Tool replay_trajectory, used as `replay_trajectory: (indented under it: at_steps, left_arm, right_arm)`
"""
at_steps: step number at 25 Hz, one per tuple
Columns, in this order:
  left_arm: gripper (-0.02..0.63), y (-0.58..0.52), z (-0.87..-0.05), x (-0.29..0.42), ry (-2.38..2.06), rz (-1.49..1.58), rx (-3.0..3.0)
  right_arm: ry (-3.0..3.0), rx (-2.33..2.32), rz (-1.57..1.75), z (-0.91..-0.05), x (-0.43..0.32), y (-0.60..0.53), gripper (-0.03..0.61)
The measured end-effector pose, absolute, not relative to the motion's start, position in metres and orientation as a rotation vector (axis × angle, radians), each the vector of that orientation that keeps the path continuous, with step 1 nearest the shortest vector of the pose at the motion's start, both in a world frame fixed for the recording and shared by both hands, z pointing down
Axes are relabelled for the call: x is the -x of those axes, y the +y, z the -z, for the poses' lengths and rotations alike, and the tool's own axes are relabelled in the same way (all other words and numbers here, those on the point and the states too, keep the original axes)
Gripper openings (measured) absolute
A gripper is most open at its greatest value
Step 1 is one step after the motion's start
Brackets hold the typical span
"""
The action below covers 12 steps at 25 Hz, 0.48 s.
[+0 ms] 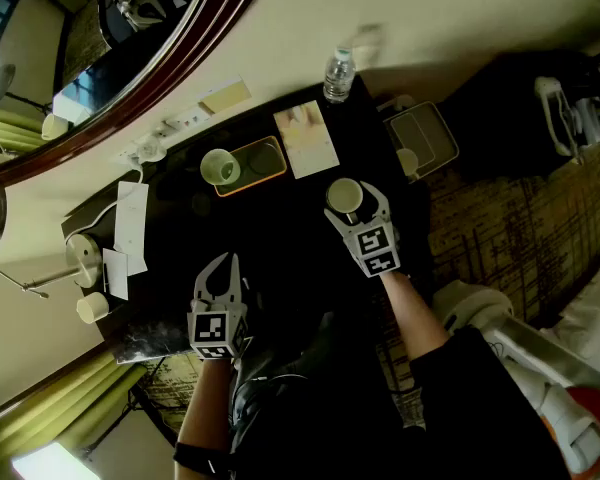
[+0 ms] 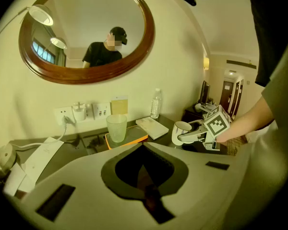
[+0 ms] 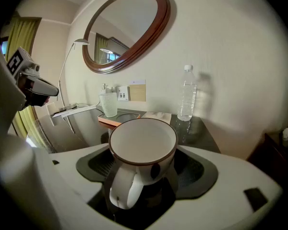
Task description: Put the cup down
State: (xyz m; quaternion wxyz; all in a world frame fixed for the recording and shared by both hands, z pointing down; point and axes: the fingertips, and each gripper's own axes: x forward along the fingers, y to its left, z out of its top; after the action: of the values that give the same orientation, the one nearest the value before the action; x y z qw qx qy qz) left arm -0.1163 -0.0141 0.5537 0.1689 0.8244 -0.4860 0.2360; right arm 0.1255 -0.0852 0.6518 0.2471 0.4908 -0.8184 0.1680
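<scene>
the right gripper (image 1: 350,198) is holding the cup (image 3: 143,147) at the centre right of the head view, over the near right part of the dark table (image 1: 290,243). its jaws are standing wide, one on each side of the cup, and the pads are lying against the cup's wall. the cup is standing upright, its long axis running vertically and its mouth facing up. its handle is pointing back toward the gripper's body, at the lower left of the right gripper view. it is white with a dark rim and is showing nothing inside. whether its base is touching the table i cannot tell.

the left gripper (image 2: 143,146) is hovering at the lower left of the head view, well apart from the cup. its jaws are pressed together and pinching nothing.

farther off, a pale tumbler (image 2: 116,127) is standing upright on an orange tray (image 2: 134,139), and it is looking empty. just right of the tray a flat booklet (image 2: 152,126) is lying on the table. beyond it, a capped clear bottle (image 3: 186,94) is standing by the wall. a row of sockets (image 2: 102,111) is sitting on the wall behind the tray. above them an oval mirror (image 2: 86,78) is hanging in a wooden frame.
</scene>
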Motion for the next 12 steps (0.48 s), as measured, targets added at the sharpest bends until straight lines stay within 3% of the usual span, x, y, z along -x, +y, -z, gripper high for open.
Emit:
replay_trajectory:
  at_steps: [12]
  left_arm:
    - [0.001,-0.013,-0.517,0.100,-1.338,-0.631,-2.366]
  right_arm:
    - [-2.205,-1.377,-0.491,-0.609,-0.130,-0.060,0.434]
